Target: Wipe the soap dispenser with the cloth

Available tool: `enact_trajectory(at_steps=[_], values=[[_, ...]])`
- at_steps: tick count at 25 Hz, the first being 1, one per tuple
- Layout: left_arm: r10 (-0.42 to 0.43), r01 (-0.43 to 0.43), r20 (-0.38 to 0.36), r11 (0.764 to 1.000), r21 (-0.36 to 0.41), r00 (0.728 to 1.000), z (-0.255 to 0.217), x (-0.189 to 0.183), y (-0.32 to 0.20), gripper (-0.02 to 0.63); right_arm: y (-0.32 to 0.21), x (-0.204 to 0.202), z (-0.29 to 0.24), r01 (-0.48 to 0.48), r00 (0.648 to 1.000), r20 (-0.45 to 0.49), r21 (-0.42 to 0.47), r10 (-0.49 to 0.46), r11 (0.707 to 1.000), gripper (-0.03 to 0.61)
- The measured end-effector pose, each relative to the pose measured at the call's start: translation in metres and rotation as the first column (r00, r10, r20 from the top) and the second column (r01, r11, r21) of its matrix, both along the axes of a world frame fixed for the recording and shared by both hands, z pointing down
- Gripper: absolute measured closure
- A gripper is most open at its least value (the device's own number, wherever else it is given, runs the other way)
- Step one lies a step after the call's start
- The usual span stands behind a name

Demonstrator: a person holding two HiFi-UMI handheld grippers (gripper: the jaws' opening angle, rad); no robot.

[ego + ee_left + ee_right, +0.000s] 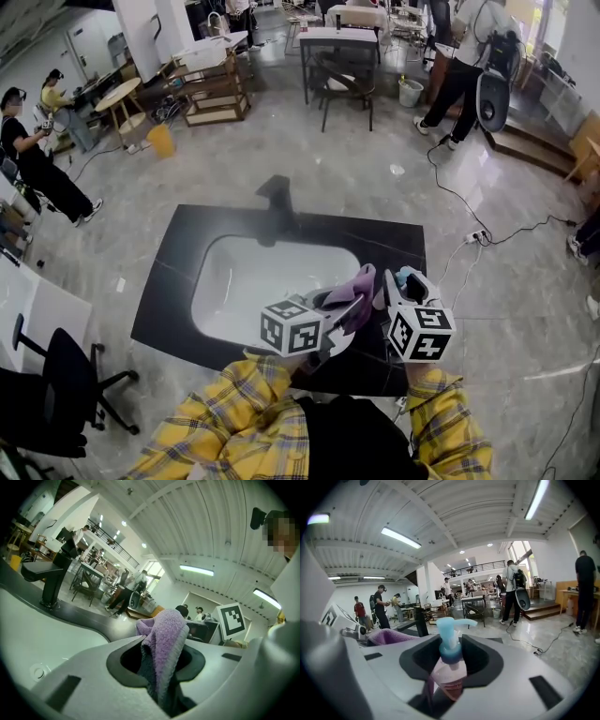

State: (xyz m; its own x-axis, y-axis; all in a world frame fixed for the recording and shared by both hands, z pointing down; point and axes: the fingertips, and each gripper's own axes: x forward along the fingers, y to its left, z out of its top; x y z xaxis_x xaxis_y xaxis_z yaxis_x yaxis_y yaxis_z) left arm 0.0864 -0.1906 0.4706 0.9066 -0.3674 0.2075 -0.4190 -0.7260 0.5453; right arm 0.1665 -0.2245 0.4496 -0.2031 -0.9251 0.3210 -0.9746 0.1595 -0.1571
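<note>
Your left tool (pixel 349 309) is clamped on the purple cloth (pixel 359 286). In the left gripper view the cloth (pixel 164 639) stands up out of the left tool (pixel 157 667), folded over at the top, with its darker edge running down between the jaws.

Your right tool (pixel 401 291) is clamped on the soap dispenser (pixel 405 277). In the right gripper view the right tool (pixel 450 677) has its jaws pressed on the clear pinkish bottle just below the neck. The soap dispenser (pixel 450 667) stands upright there, and its pale blue pump head (pixel 449 630) has its spout pointing off to the right of that view.

Both tools sit side by side over the near right part of the black worktop (pixel 178 281), right at the edge of the white basin (pixel 244 281). The cloth is just beside the dispenser; whether they touch I cannot tell. The right gripper view catches the cloth (pixel 386 636) as a purple mound low to the left of the bottle.

The black faucet (pixel 275 202) stands at the far side of the basin, well apart from both tools, and it shows at the left in the left gripper view (pixel 49 581). Your yellow plaid sleeves (pixel 234 412) fill the bottom of the head view.
</note>
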Motion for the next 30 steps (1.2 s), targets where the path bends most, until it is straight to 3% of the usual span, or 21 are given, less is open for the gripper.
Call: enact_trajectory(at_steps=[6, 9, 12, 15, 22, 30], values=[[0.004, -0.004, -0.010, 1.000, 0.016, 1.000, -0.008, 0.004, 0.002, 0.526, 0.000, 0.001, 0.000, -0.103, 0.995, 0.001, -0.019, 0.103, 0.995, 0.457], [0.008, -0.007, -0.015, 1.000, 0.018, 1.000, -0.009, 0.005, 0.003, 0.526, 0.000, -0.005, 0.000, -0.063, 0.998, 0.020, -0.013, 0.063, 0.998, 0.450], [0.002, -0.002, -0.021, 1.000, 0.022, 1.000, -0.011, 0.004, 0.004, 0.526, 0.005, -0.008, -0.007, -0.008, 1.000, 0.019, 0.015, 0.008, 1.000, 0.369], [-0.001, 0.002, -0.031, 0.999, 0.040, 1.000, -0.016, 0.003, 0.003, 0.526, 0.012, -0.008, -0.011, 0.043, 0.999, 0.005, 0.038, -0.044, 0.998, 0.342], [0.051, -0.047, -0.028, 0.991, 0.129, 0.998, -0.037, 0.016, 0.005, 0.525, 0.029, -0.003, -0.013, 0.077, 0.997, 0.020, 0.058, -0.078, 0.995, 0.339], [0.151, -0.150, -0.017, 0.986, 0.072, 0.988, -0.026, 0.030, 0.011, 0.525, 0.043, 0.008, -0.002, 0.070, 0.996, 0.056, 0.033, -0.072, 0.997, 0.339]])
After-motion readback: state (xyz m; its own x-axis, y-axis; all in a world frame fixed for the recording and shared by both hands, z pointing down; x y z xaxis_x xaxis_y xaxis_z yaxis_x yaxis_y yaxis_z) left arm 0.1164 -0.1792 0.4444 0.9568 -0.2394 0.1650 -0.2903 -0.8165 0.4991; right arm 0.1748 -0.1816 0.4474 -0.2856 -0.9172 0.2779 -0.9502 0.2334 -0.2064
